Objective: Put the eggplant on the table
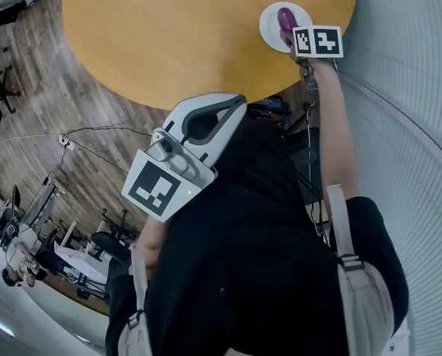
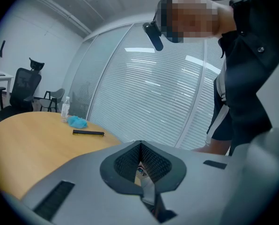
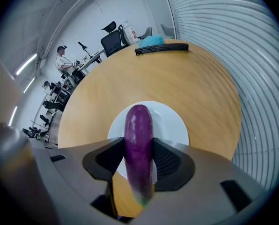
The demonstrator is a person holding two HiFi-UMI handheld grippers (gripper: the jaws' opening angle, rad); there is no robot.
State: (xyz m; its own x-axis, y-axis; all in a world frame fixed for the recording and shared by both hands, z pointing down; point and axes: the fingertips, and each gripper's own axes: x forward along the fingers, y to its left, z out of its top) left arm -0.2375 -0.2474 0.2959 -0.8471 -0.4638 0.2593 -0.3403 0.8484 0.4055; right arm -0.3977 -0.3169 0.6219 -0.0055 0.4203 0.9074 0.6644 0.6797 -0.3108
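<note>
The left claw [image 2: 142, 165] is pressed together with nothing between its pads; in the head view it sits well short of the plate [image 1: 269, 22], on the person's side and off the edge of the surface [image 1: 169, 35]. The right claw [image 3: 139, 159] is pinching the eggplant [image 3: 138, 144] across its lower half, directly over the plate. The eggplant's long axis runs along the claw's own line. Its rounded purple end points away from the claw, over the plate centre, and its greenish stem end points back toward the camera. No view shows whether the eggplant touches the plate. The head view shows only a short purple tip above the marker cube, while the right claw view shows nearly the full length and the grip. Beyond the plate, across the surface, a black bar [image 3: 161, 48] lies just beside a blue cloth [image 3: 151, 41]. The left claw view adds a clear bottle [image 2: 65, 108] next to that cloth. Farther from the plate, past the surface, stands an office chair [image 3: 112, 40].
</note>
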